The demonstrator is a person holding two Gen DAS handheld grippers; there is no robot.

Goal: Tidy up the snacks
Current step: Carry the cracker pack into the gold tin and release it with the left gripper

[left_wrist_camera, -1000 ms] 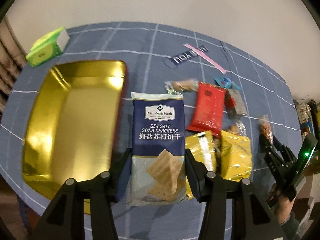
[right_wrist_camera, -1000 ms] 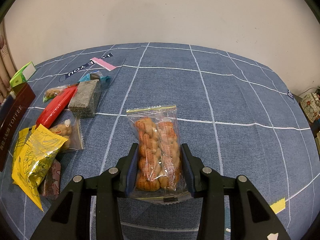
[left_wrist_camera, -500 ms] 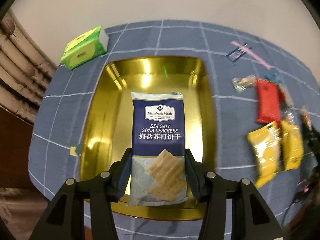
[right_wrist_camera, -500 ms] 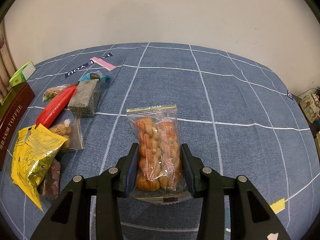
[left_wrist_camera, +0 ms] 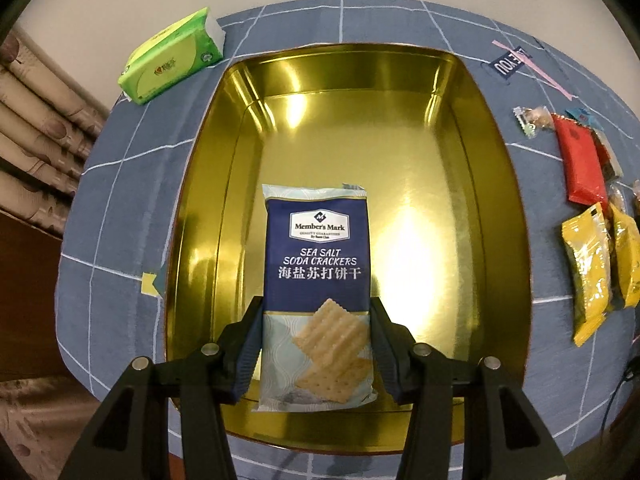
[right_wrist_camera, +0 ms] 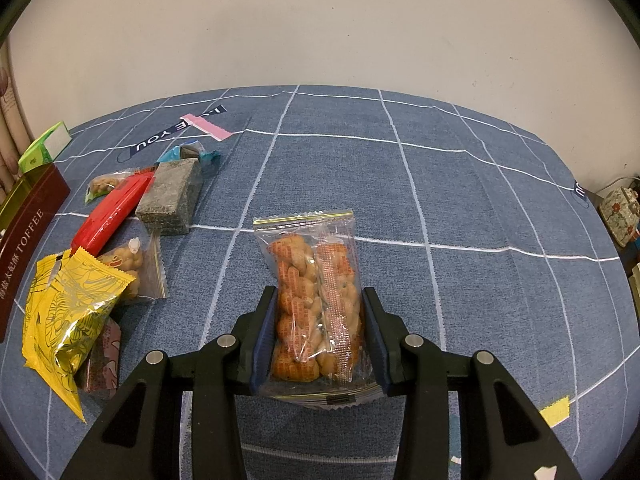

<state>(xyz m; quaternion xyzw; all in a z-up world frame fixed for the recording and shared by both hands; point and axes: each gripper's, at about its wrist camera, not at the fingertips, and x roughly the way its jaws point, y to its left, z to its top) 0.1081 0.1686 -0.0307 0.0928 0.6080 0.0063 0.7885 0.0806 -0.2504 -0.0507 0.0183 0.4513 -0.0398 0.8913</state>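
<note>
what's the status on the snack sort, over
Left gripper shut on cracker pack over gold tin. Right gripper shut on clear snack bag. Tin unobstructed.

Snacks beside a tin on the tablecloth

The cracker packet [left_wrist_camera: 318,280] hangs over the tin [left_wrist_camera: 224,184]; a tissue pack [left_wrist_camera: 172,56] lies behind-left of it, loose snack packets [left_wrist_camera: 588,264] to its right on the tablecloth [left_wrist_camera: 120,200].

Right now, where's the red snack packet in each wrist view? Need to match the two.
Left wrist: red snack packet lies at the far right edge, on the blue cloth right of the gold tin.
Right wrist: it lies left of centre, against the grey block.
Shared landmark: the green tissue pack, upper left in both.
</note>
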